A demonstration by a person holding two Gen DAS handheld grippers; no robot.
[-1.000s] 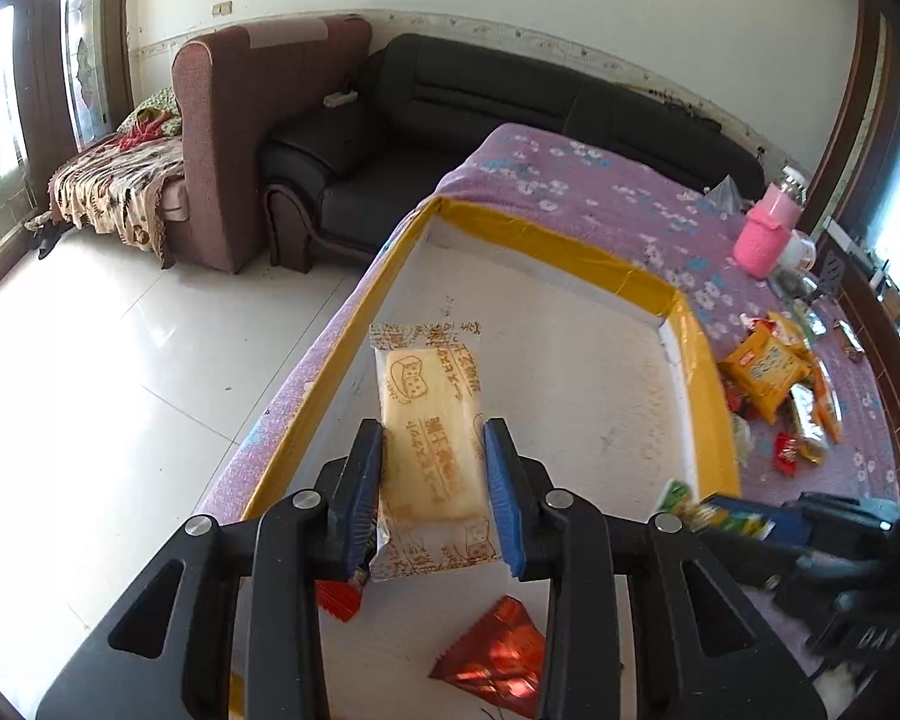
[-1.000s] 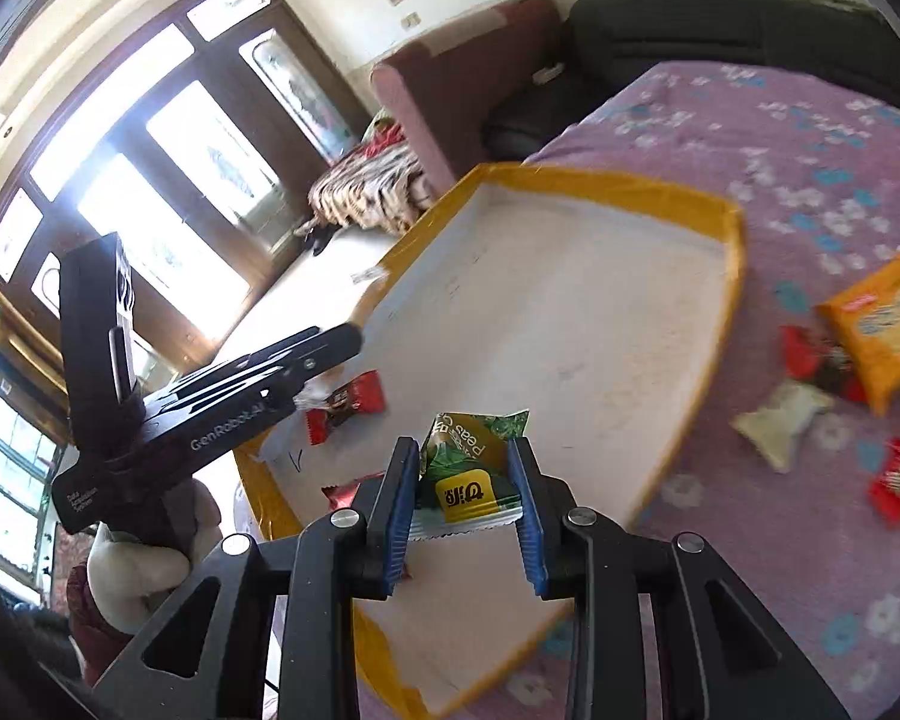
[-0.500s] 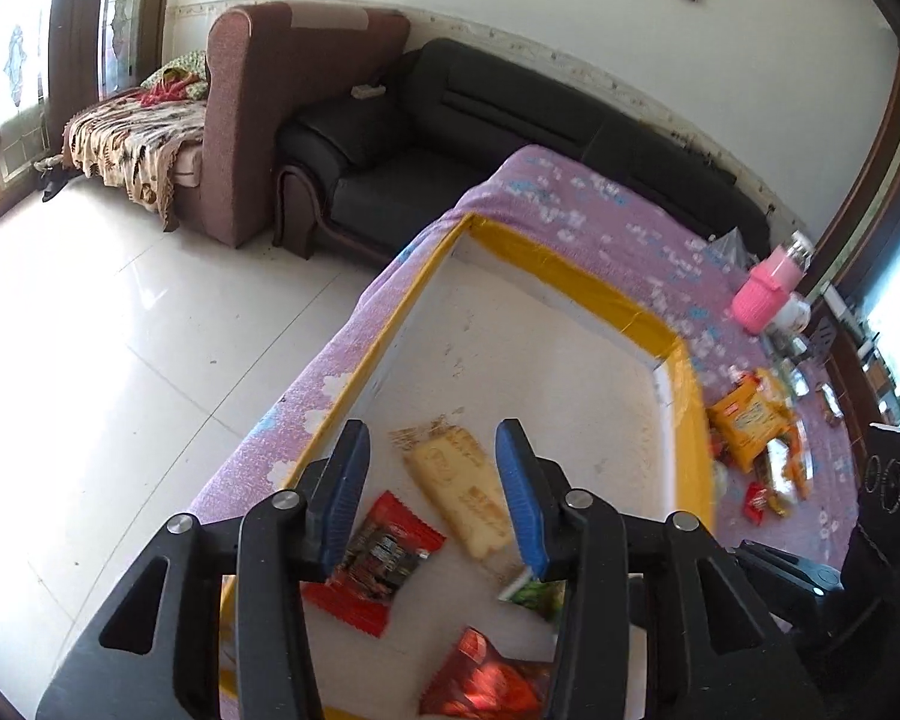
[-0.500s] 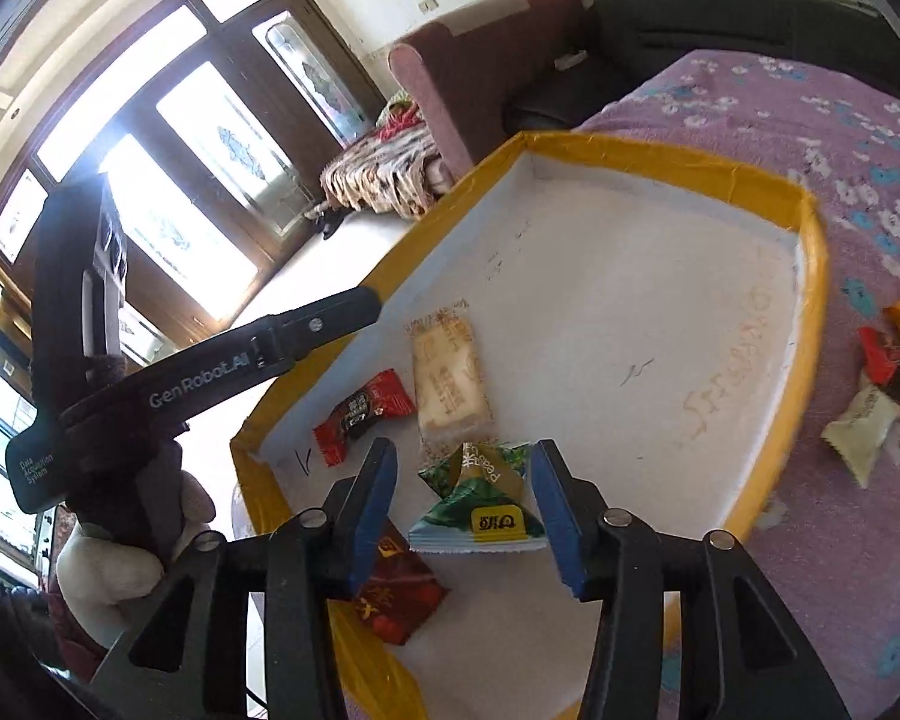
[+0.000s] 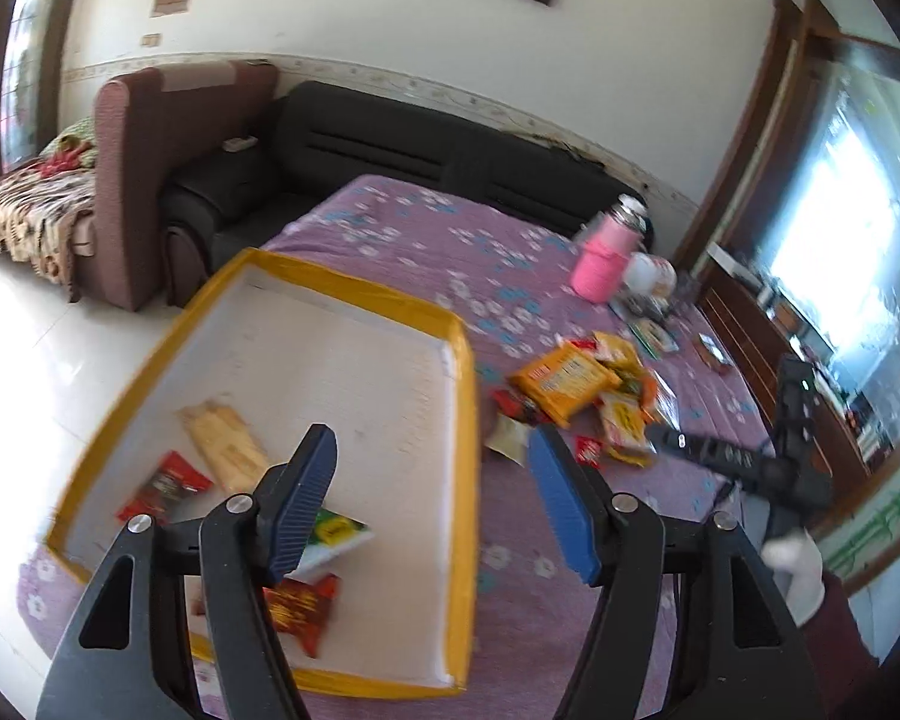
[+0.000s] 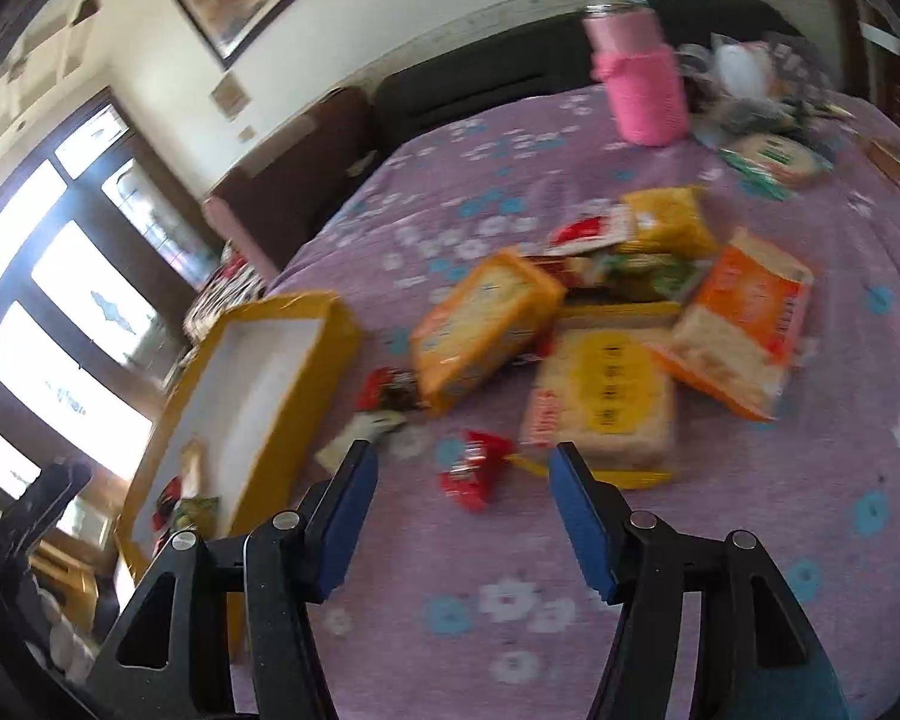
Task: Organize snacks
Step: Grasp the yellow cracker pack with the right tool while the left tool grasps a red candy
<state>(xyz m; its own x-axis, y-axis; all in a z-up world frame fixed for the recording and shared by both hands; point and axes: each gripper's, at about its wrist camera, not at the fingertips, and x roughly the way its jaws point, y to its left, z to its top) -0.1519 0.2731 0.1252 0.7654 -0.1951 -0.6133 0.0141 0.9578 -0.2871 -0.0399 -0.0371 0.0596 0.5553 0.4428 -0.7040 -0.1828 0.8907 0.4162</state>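
Observation:
A shallow white tray with a yellow rim (image 5: 462, 396) lies on the purple flowered table. In it lie a beige biscuit pack (image 5: 222, 444), a red candy pack (image 5: 165, 486), a green pea pack (image 5: 333, 537) and a red wrapper (image 5: 300, 606). My left gripper (image 5: 432, 492) is open and empty above the tray's right rim. My right gripper (image 6: 462, 498) is open and empty above the cloth, facing a small red candy (image 6: 474, 468) and a pile of yellow and orange snack packs (image 6: 606, 336). The tray also shows in the right wrist view (image 6: 306, 384).
A pink bottle (image 5: 603, 258) stands at the back of the table, also in the right wrist view (image 6: 642, 84). A pale small packet (image 6: 360, 429) and a red one (image 6: 387, 387) lie beside the tray. A black sofa (image 5: 390, 144) stands behind the table.
Both grippers let go of their packs, the biscuit and the green pea pack, which now lie in the tray. Both grippers swung right towards the snack pile, jaws wide.

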